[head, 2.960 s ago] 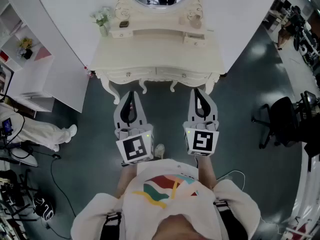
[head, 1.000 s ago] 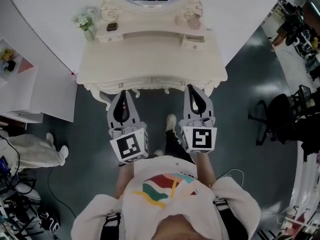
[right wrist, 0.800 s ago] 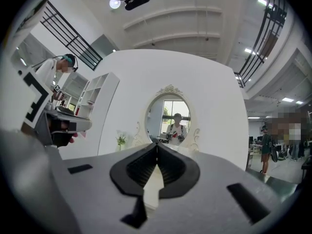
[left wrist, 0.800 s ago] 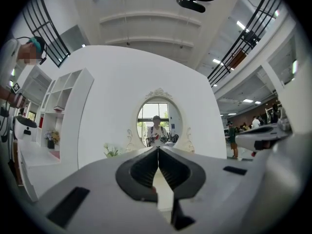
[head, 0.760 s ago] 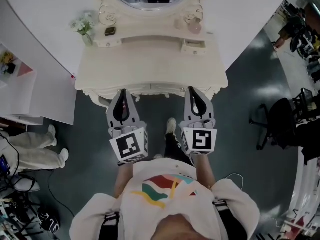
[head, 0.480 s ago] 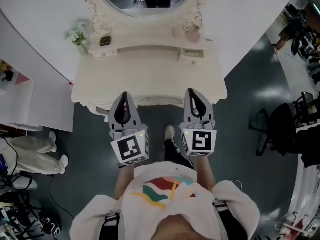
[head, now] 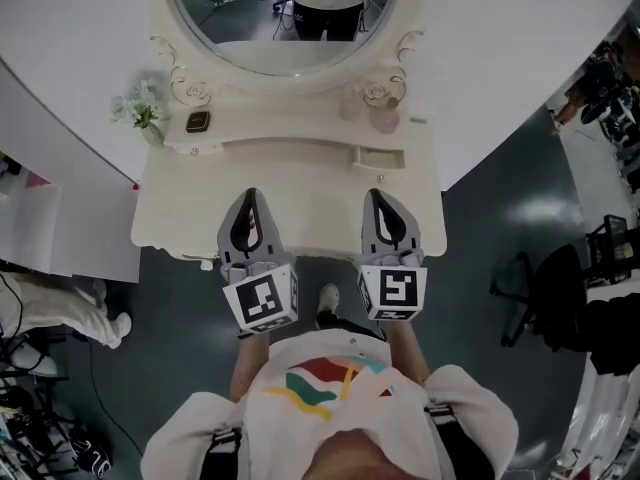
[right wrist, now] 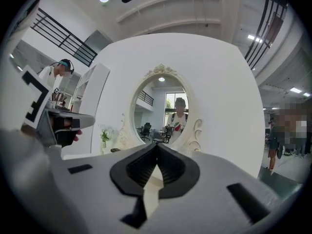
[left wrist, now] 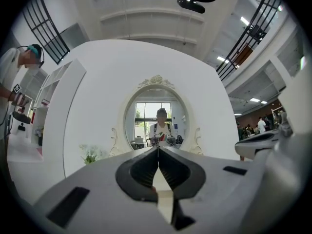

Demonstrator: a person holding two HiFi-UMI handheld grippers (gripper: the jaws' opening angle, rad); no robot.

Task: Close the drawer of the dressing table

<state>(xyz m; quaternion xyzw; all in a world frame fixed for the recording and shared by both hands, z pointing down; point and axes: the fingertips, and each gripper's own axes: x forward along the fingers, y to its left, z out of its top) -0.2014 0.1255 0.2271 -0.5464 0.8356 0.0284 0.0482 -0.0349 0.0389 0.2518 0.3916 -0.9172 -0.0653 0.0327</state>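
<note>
Both grippers are out in front of me over the dressing table (head: pixel 290 198). The left gripper (head: pixel 250 203) has its jaws pressed together with nothing between them. The right gripper (head: pixel 381 200) is the same, tips meeting and empty.

The drawer (head: pixel 379 157) I want is the small one in the raised shelf at the back right, under the mirror (head: pixel 285 18). It sticks out of the shelf front, past the right gripper's tips and well apart from them.

I judge it to be a light little box, stiff and painted, so it should slide with a gentle push. Gripping looks unnecessary. Closed tips laid flat on the middle of its front face should do it. Push off to one side and I think it could skew and jam in its slot. The glossy paint may let the tips skid, so I'd go in square and slow.

A pinkish bottle (head: pixel 385 118) stands on the shelf just above the drawer. It looks fragile, so I'd keep low.
</note>
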